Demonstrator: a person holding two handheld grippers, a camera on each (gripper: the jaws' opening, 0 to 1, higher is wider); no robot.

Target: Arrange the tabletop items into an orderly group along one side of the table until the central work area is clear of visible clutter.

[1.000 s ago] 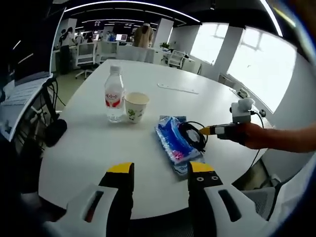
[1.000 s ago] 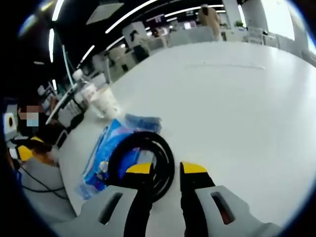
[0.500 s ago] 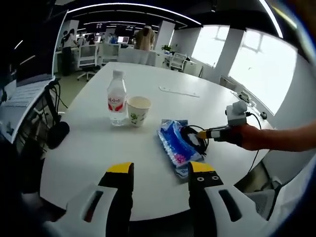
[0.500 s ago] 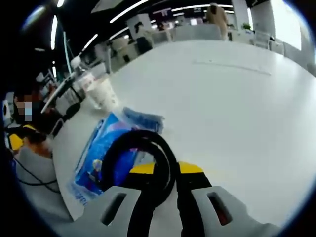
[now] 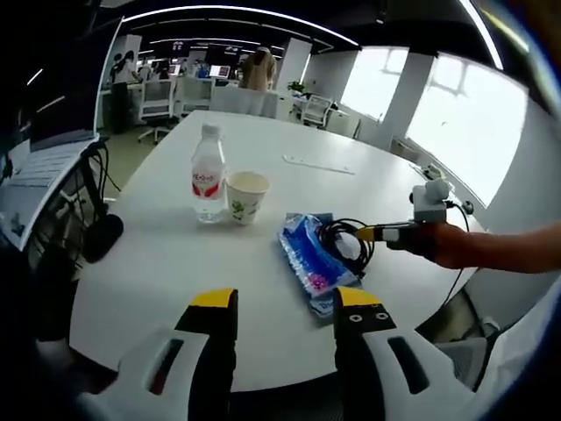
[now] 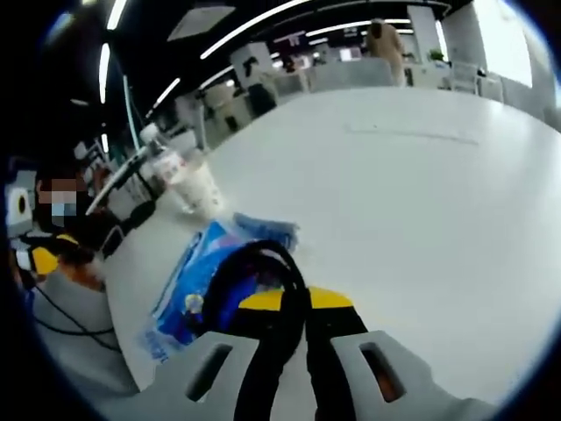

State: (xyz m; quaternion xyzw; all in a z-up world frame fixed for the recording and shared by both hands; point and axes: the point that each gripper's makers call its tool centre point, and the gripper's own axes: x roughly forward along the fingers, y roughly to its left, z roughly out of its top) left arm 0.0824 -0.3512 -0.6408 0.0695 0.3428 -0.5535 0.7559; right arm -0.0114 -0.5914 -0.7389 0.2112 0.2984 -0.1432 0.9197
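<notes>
The right gripper (image 6: pixel 294 300) has its jaws clenched on a black cable coil (image 6: pixel 263 281) — held over a blue tissue pack (image 5: pixel 311 259) on the white surface (image 5: pixel 175 254). The left gripper (image 5: pixel 285 303) hangs released; ahead of its jaws stand 1 water bottle (image 5: pixel 208 175) and 1 paper cup (image 5: pixel 244 196).

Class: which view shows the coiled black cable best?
The left gripper view: the whole black cable shows, looped over the blue tissue pack, gripped by the right gripper. In the right gripper view the jaws hide part of the cable.

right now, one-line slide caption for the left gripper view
Right gripper pinches a black cable coil over the blue tissue pack, beside a water bottle and paper cup.
</notes>
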